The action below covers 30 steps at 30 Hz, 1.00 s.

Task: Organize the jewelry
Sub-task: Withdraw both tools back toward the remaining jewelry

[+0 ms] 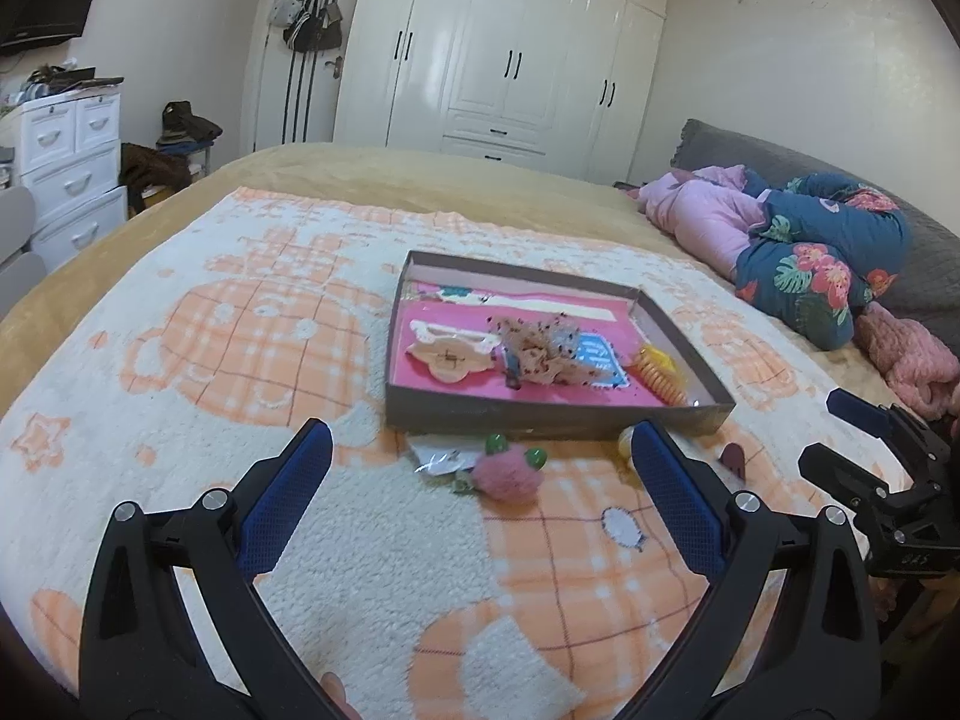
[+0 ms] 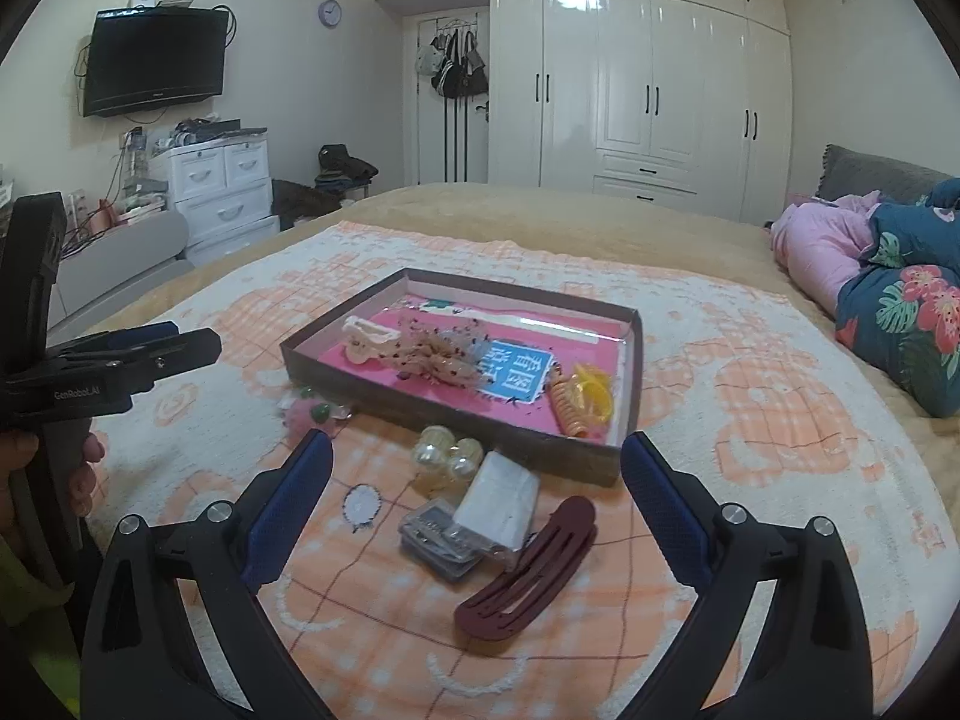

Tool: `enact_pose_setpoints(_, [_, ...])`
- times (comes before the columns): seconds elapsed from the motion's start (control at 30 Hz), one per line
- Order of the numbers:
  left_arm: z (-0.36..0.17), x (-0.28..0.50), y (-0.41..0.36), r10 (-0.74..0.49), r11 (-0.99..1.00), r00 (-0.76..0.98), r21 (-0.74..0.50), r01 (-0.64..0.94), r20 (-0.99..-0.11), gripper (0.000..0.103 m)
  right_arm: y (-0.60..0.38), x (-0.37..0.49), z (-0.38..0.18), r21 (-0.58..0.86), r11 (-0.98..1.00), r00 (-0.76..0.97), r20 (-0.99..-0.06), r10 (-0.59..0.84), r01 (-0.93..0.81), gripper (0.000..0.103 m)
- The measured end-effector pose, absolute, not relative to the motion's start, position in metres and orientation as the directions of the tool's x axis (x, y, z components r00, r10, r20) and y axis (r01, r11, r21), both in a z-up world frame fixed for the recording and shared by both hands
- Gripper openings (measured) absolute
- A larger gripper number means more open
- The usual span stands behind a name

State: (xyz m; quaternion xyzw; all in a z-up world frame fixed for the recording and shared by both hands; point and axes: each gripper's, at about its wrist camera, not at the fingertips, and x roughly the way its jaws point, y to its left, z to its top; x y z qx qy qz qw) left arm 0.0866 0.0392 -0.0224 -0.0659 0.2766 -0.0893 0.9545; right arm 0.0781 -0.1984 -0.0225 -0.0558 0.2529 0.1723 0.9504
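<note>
A shallow brown box (image 1: pixel 540 420) (image 2: pixel 336 375) with a pink lining lies on the blanket. It holds a cream hair clip (image 1: pixel 447 354) (image 2: pixel 369 339), a speckled scrunchie (image 1: pixel 540 348) (image 2: pixel 444 357) and a yellow spiral hair tie (image 1: pixel 660 375) (image 2: pixel 579 399). In front of the box lie a pink pompom tie (image 1: pixel 507 477) (image 2: pixel 309 414), pearl bobbles (image 2: pixel 447 456), a small packet of pins (image 2: pixel 444 540), a white folded item (image 2: pixel 501 501) and a dark red hair clip (image 2: pixel 528 570). My left gripper (image 1: pixel 480 450) is open above the pompom. My right gripper (image 2: pixel 477 462) is open above the packet and clip.
An orange-and-white blanket (image 1: pixel 240 360) covers the bed. Bundled pink and floral bedding (image 1: pixel 798 252) (image 2: pixel 888 276) lies at the right. A white wardrobe (image 2: pixel 648 78) stands behind, with white drawers (image 2: pixel 222 192) and a wall television (image 2: pixel 156 60) at the left.
</note>
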Motion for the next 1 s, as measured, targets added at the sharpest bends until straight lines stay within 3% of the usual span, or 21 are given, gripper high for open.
enact_pose_setpoints(0.37, [-0.048, 0.094, 0.038, -0.209, 0.977, 0.786, -0.166, 0.137, -0.581, 0.091, -0.194, 0.09, -0.041, -0.016, 0.937, 0.783, -0.555, 0.283, -0.35, 0.094])
enact_pose_setpoints(1.0, [-0.068, 0.114, 0.017, -0.24, 0.971, 0.753, -0.149, 0.189, -0.612, 0.09, -0.199, 0.154, -0.079, 0.071, 0.958, 0.671, -0.7, 0.246, -0.277, 0.069])
